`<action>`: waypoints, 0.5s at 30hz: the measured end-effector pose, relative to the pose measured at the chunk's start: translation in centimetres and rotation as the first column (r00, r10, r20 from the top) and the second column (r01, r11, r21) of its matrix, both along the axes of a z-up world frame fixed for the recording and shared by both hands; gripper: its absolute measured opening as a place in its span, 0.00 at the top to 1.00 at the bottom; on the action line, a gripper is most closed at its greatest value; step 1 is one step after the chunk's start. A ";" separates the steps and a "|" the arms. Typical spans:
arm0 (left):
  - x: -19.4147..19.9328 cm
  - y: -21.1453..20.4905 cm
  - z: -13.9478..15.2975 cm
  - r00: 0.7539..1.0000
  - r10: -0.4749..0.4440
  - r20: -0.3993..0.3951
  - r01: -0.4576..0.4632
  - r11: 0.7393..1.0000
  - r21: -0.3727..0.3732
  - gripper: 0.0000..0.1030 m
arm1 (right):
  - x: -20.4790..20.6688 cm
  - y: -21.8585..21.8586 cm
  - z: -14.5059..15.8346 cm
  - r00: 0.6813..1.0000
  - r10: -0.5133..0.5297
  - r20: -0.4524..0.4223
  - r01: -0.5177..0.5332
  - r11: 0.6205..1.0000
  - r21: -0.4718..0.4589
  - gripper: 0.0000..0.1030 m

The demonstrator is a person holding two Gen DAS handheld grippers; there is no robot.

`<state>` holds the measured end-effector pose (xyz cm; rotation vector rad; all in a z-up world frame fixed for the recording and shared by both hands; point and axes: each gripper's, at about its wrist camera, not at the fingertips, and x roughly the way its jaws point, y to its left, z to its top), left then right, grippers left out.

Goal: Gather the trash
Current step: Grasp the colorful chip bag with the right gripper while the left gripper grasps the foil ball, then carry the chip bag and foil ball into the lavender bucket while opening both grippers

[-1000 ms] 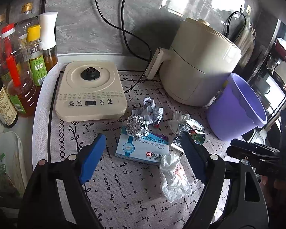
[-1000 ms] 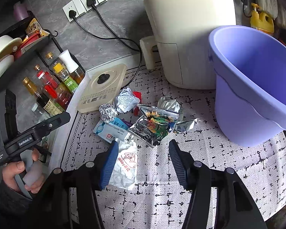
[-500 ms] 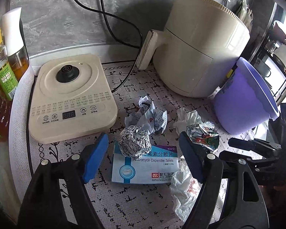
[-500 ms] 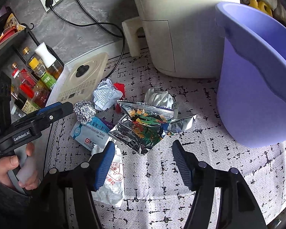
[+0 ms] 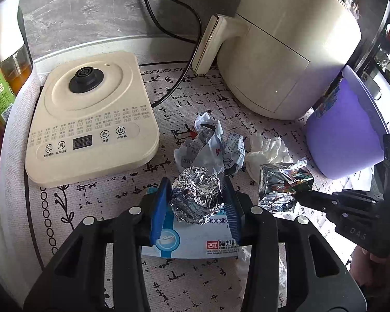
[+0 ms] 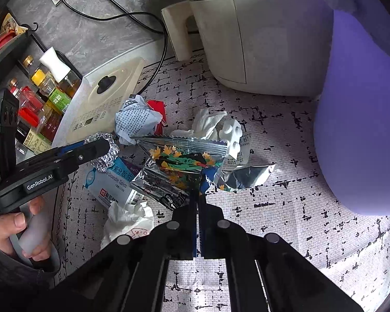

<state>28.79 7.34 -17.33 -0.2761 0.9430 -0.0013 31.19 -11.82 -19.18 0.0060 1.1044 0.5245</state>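
1. Nothing binned yet, as far as can be told: all visible trash lies on the desk [image 5: 96, 234] left of the purple bin [image 5: 348, 140], whose inside is hidden from both views.
2. Left hand-held gripper [image 5: 195, 202] closing on the foil ball [image 5: 195, 195], blue pads at both its sides and apparently touching; ball resting atop the pill box [image 5: 192, 239], well left of the bin.
3. Right hand-held gripper [image 6: 197, 195] pressed together, pinching the near edge of the snack bag [image 6: 179, 166], just left of the bin.
4. Left to collect, judging by the heap: crumpled leaflet [image 5: 210, 145], white tissue [image 5: 265, 153], silver wrapper [image 6: 244, 176] and white plastic bag [image 6: 127, 221], all left of the bin and touching or overlapping one another.
5. Around: air fryer [image 5: 286, 59] beside the bin and behind the heap; kettle base [image 5: 91, 130] far left of the bin, bottles [image 6: 49, 88] beyond it.
6. In the way: bin's high wall facing the heap, so likely a lift over the rim for both loads; fryer close alongside, cord [image 5: 174, 88] trailing behind the heap.
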 end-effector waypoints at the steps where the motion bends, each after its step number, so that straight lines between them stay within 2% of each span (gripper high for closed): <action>1: -0.4 0.1 0.3 1.000 0.011 0.004 -0.011 1.000 0.004 0.61 | -0.2 0.1 0.4 1.000 0.012 0.014 -0.012 1.000 0.005 0.99; 9: -4.1 0.4 3.2 0.994 0.102 0.044 -0.103 0.994 0.025 0.61 | -2.3 0.7 2.6 0.992 0.095 0.084 -0.101 0.992 0.071 0.99; 15: -8.0 0.4 5.2 0.978 0.185 0.094 -0.188 0.982 0.022 0.61 | -3.9 1.2 4.5 0.978 0.157 0.137 -0.170 0.981 0.090 0.99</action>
